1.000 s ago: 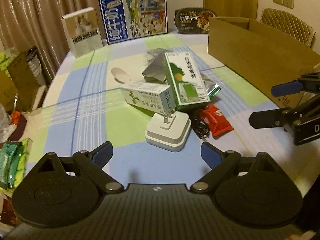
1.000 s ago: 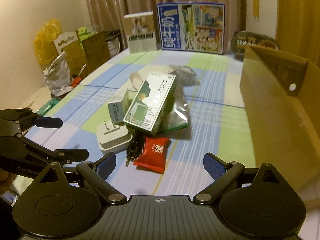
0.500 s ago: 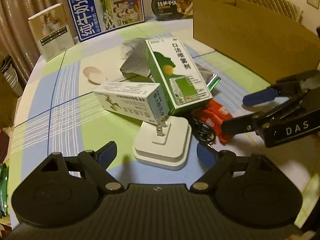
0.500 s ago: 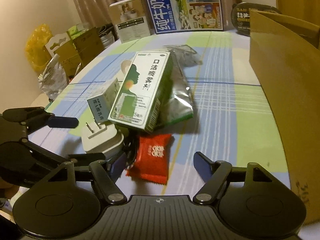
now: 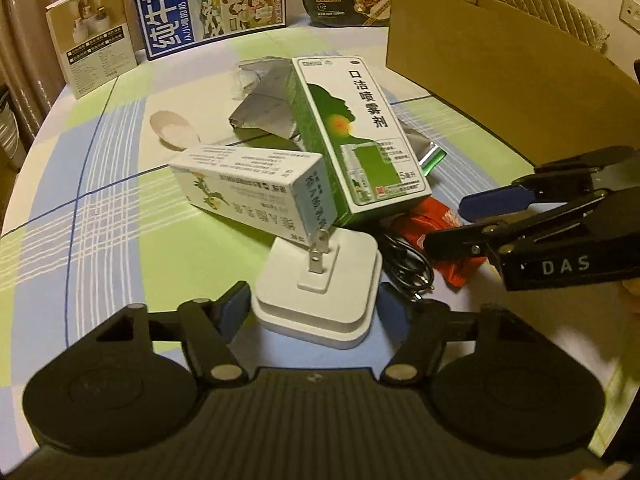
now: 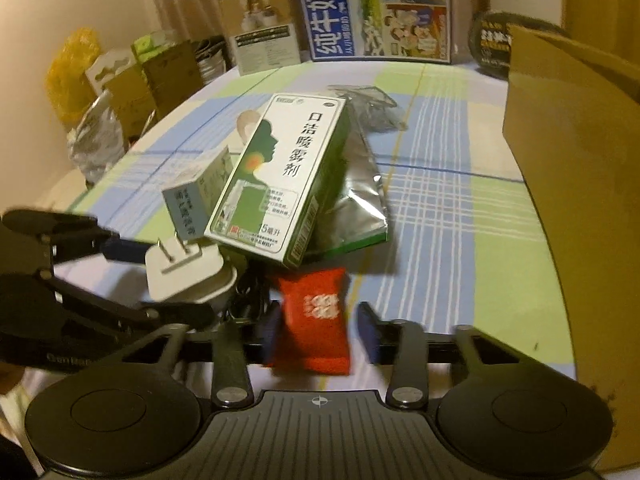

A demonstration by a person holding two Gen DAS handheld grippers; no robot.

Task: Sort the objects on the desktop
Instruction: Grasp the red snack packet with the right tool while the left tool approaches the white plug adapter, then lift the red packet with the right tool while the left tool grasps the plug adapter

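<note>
White plastic plug adapter [image 5: 320, 292] sits between the spread fingers of our left gripper [image 5: 316, 308]; our right gripper [image 6: 316, 332], fingers apart, straddles the red foil sachet [image 6: 314, 320] near the checked tablecloth's [image 6: 440, 208] front edge.

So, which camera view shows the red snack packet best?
The right wrist view: the red snack packet lies whole and close, between the open jaws of the right gripper, its white print visible. In the left wrist view the packet is mostly hidden behind the right gripper and under the green spray box.
</note>
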